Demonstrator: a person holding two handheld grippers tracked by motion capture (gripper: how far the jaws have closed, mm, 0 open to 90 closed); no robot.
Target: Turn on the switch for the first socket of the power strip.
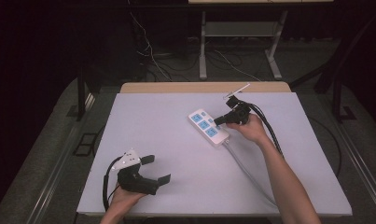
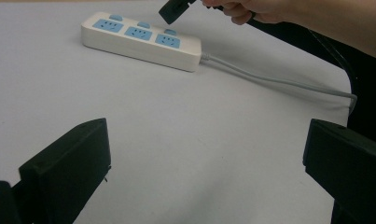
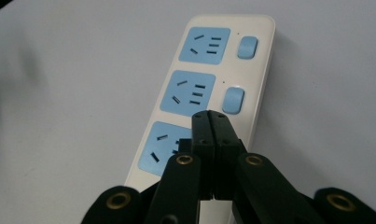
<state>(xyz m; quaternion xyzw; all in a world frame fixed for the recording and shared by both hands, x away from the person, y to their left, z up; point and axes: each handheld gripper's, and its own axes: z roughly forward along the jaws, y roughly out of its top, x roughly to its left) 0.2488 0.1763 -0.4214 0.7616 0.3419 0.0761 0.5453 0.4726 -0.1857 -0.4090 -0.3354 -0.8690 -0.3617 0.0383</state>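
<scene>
A white power strip (image 1: 208, 127) lies flat on the pale grey counter (image 1: 176, 154), right of the middle and toward the far side, set at a slant to the counter's edges. It is a long rounded bar with 3 light blue socket panels in a row along its top. In the right hand-held gripper view, each of the 2 farther panels has a small light blue rocker switch (image 3: 233, 100) just beside it, and the panels carry dark slots. A grey cable (image 2: 279, 83) leaves the near end of the strip and runs across the counter toward its near right edge.

The right hand-held gripper (image 1: 219, 120) is held over the strip's near end, its black tip above the socket panel nearest the cable. Its 2 jaws are pressed together with nothing between them, their tips lying over the edge of the nearest panel, just below the middle switch. Whether the tip touches the strip cannot be told. A bundle of black cable trails from it along the person's right forearm.

The left hand-held gripper (image 1: 158, 169) sits at the near left of the counter, well apart from the strip, with its jaws spread wide and nothing between them. A grey 3-cornered plate (image 1: 128, 158) rides on top of it.
</scene>
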